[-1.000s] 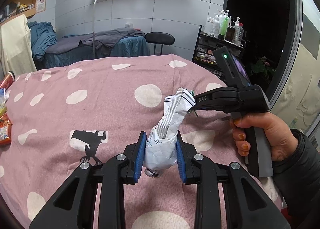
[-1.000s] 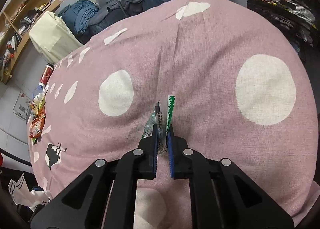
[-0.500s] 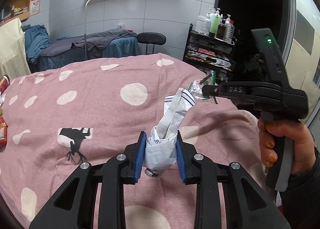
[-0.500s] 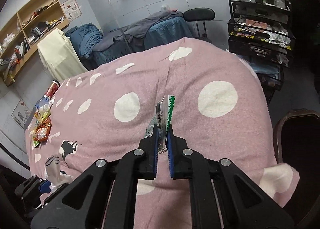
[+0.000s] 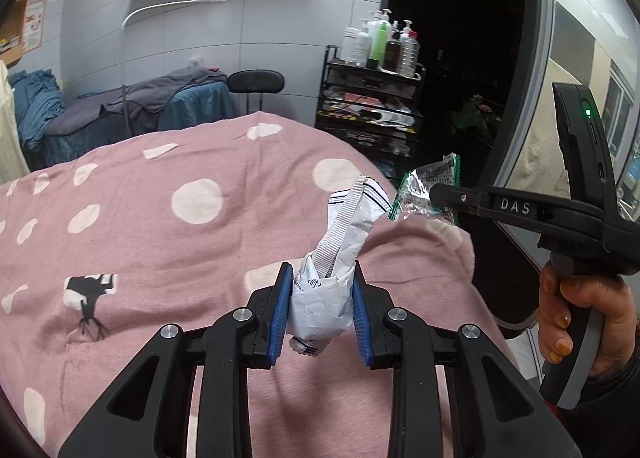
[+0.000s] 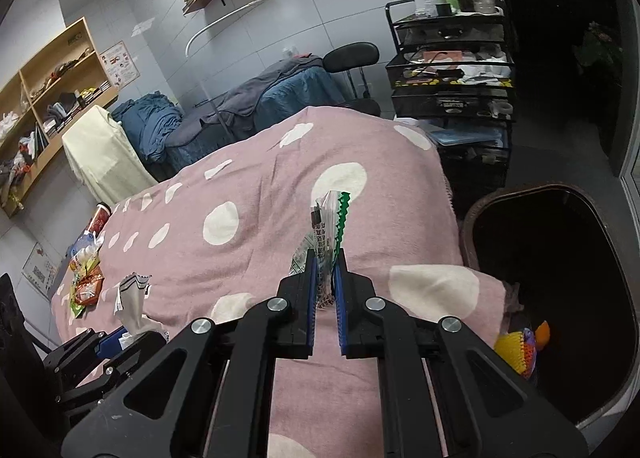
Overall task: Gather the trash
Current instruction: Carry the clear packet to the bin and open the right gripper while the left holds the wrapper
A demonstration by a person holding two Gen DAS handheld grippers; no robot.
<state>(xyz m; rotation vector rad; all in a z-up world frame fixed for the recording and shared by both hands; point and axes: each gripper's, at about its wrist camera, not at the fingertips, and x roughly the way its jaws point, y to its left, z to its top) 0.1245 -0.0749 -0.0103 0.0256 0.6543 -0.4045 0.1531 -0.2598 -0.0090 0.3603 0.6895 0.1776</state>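
My left gripper (image 5: 321, 302) is shut on a crumpled white paper wrapper (image 5: 336, 258) that sticks up between its blue pads, above the pink spotted bedspread (image 5: 160, 225). My right gripper (image 6: 325, 278) is shut on a clear plastic wrapper with a green zigzag edge (image 6: 330, 225); that wrapper (image 5: 430, 189) also shows in the left wrist view, pinched at the right gripper's tip (image 5: 438, 191), held by a hand (image 5: 576, 318). A dark bin (image 6: 560, 290) with colourful trash (image 6: 520, 346) inside stands at the bed's right end, below the right gripper.
Snack packets (image 6: 86, 278) and a red cup (image 6: 98, 217) lie at the bed's far left. A black wire trolley (image 6: 452, 77) with bottles stands behind the bed's end. A stool (image 5: 256, 81) and another covered bed (image 5: 132, 109) are farther back.
The right gripper has lifted its green-edged wrapper off the bedspread and swung right, bringing the bin into its view. The left gripper has drifted right with the white wrapper still held.
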